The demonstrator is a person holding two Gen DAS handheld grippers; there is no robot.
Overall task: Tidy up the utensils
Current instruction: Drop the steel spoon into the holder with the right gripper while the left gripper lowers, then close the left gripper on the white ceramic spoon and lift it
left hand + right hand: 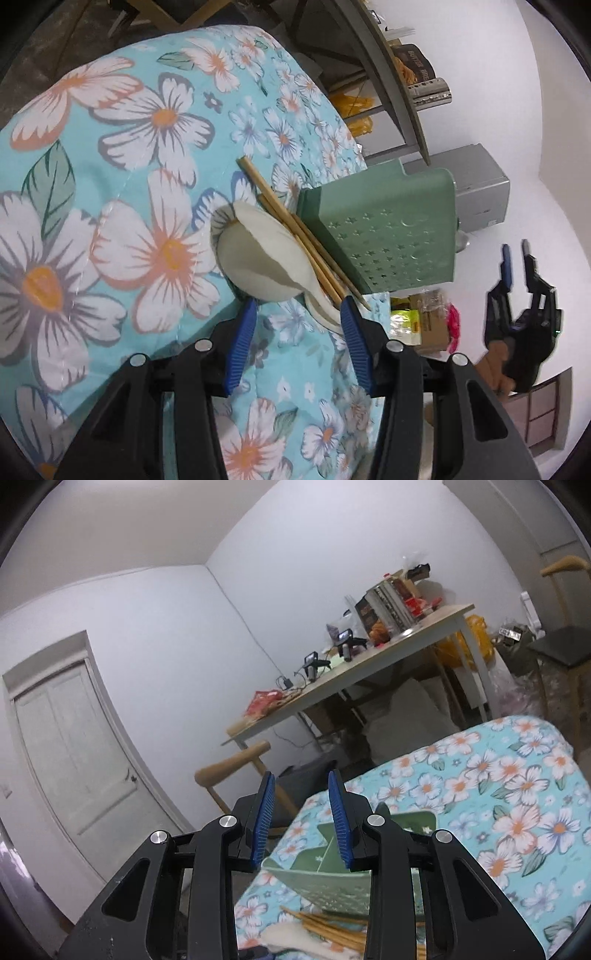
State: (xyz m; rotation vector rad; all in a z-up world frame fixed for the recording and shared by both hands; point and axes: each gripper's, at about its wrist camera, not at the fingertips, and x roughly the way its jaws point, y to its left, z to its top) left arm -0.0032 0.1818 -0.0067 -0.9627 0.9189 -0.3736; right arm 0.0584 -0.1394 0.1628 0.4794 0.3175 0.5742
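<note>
In the left wrist view we are looking down on a table point(110, 206) under a quilted, flowered blue cloth point(155, 122), and near its right edge the utensils are lying in a loose heap: a white ceramic spoon point(266, 254) with its handle running toward us, and a bundle of wooden chopsticks point(295, 236) lying across it and leaning against the green perforated holder point(384, 240), which is tipped on its side at that edge. We are holding the left tool point(299, 314) partly open, its blue pads straddling the spoon handle and the near ends of the chopsticks without clearly pressing on either. We are judging the spoon stiff, glazed, slippery and breakable, best taken on the narrow handle; the chopsticks light and rigid, likely to roll or fan out unless pinched together near the middle. The soft cloth is giving underneath, so things may sink or tilt. The right tool point(515, 266) is showing beyond the table's edge, in a hand. In the right wrist view that tool point(301, 812) is standing partly open and holding nothing, above the holder point(332, 878) and chopsticks point(332, 928); behind are a cluttered wooden desk point(369, 664), a chair point(236, 768), a white door point(74, 746) and bare walls.
</note>
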